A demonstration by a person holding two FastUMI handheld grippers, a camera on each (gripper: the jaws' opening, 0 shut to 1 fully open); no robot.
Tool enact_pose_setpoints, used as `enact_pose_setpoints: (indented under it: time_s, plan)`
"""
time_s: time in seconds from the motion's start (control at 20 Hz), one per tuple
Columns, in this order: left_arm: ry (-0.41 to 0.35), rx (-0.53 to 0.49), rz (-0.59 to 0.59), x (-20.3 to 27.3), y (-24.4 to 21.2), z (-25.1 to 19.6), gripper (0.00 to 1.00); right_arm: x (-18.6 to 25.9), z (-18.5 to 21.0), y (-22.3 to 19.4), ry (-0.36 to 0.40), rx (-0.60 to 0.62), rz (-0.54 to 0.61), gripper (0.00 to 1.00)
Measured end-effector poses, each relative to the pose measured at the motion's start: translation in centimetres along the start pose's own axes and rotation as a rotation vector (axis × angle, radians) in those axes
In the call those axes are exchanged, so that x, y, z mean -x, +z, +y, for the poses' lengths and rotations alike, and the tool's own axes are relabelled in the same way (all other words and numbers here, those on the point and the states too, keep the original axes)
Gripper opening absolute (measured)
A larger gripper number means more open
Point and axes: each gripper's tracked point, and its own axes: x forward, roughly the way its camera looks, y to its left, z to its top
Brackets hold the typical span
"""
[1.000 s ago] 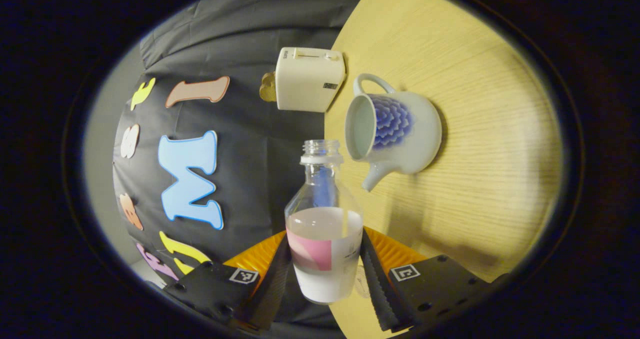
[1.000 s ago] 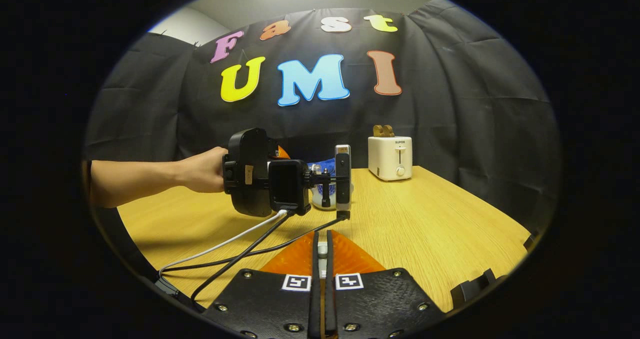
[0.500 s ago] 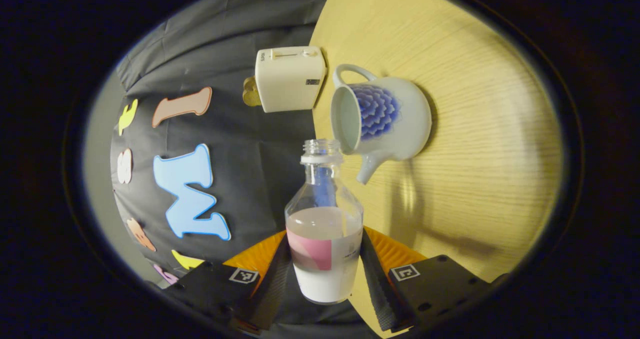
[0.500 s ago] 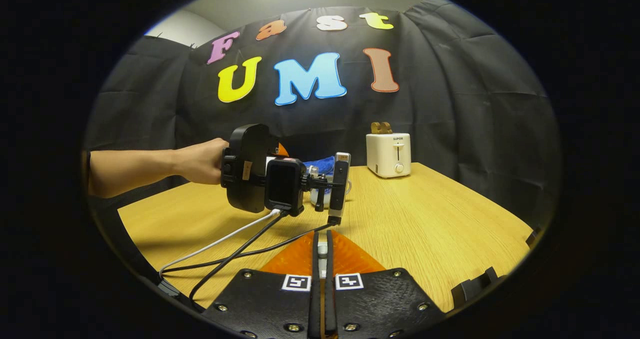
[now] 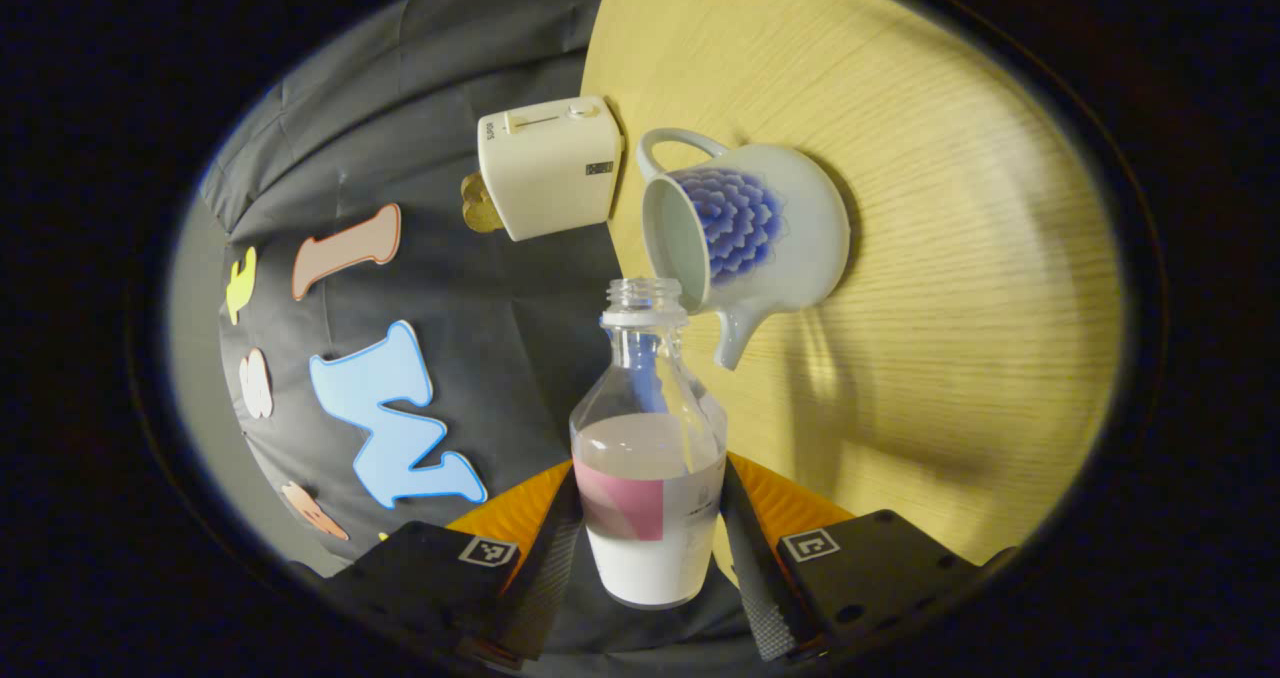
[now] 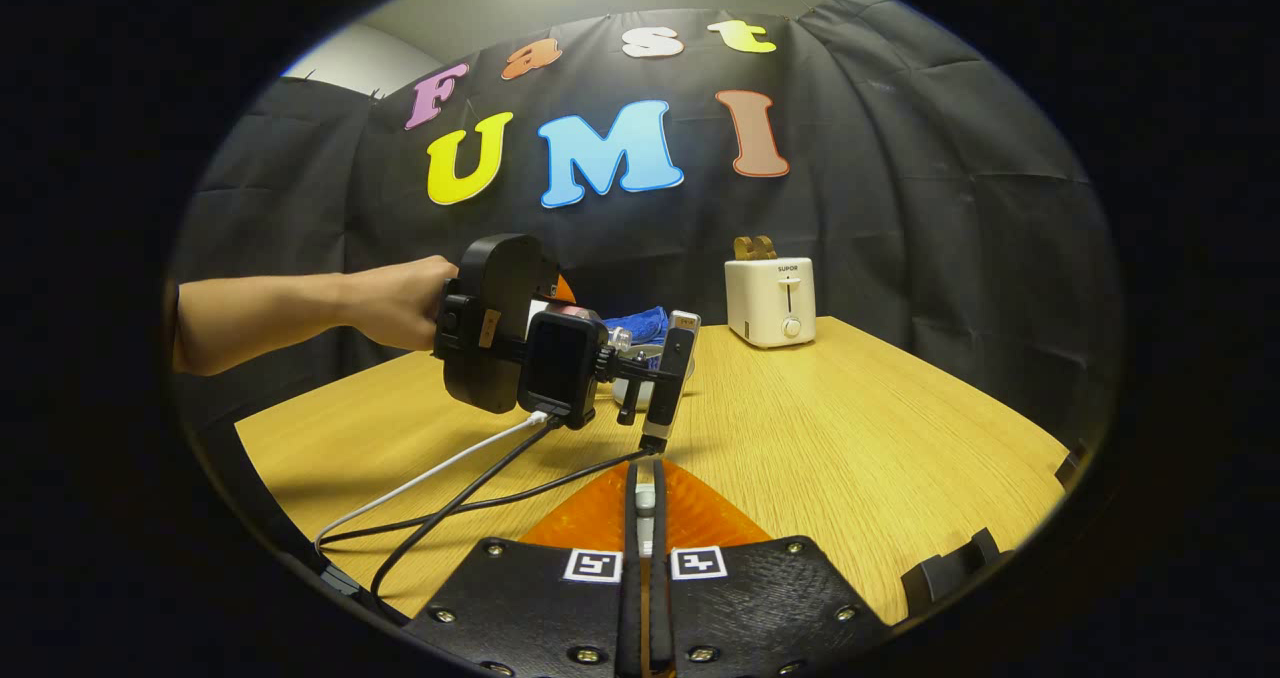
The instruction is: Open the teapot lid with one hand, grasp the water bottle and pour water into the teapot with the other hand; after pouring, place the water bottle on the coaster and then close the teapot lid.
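Observation:
A clear water bottle [image 5: 648,478] with a pink and white label is about half full and has no cap. My left gripper [image 5: 650,483] is shut on its body and holds it tipped over on its side. The bottle's mouth is right beside the open rim of the white teapot [image 5: 760,233] with the blue flower pattern, which stands lidless on the table. No water stream shows. In the right gripper view a hand holds the left gripper [image 6: 540,358] in front of the teapot [image 6: 640,320]. My right gripper [image 6: 645,488] is shut on a small pale piece that looks like the lid's knob; the remainder is hidden.
A cream toaster [image 5: 545,163] [image 6: 770,301] stands at the table's back edge, close to the teapot. Cables [image 6: 470,478] trail from the left gripper across the wooden table [image 6: 860,458] toward its near left edge.
The left gripper has rolled further and brought the bottle's mouth up against the teapot's rim. The right gripper has stayed shut and barely shifted.

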Motion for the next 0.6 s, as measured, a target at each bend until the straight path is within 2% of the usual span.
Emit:
enact_pose_setpoints:
  time_s: [0.6]
  plan:
    - [-0.014, -0.156, 0.014, -0.2, 0.5, 1.5, 0.87, -0.1, -0.4, -0.3, -0.005, -0.004, 0.008, 0.04]
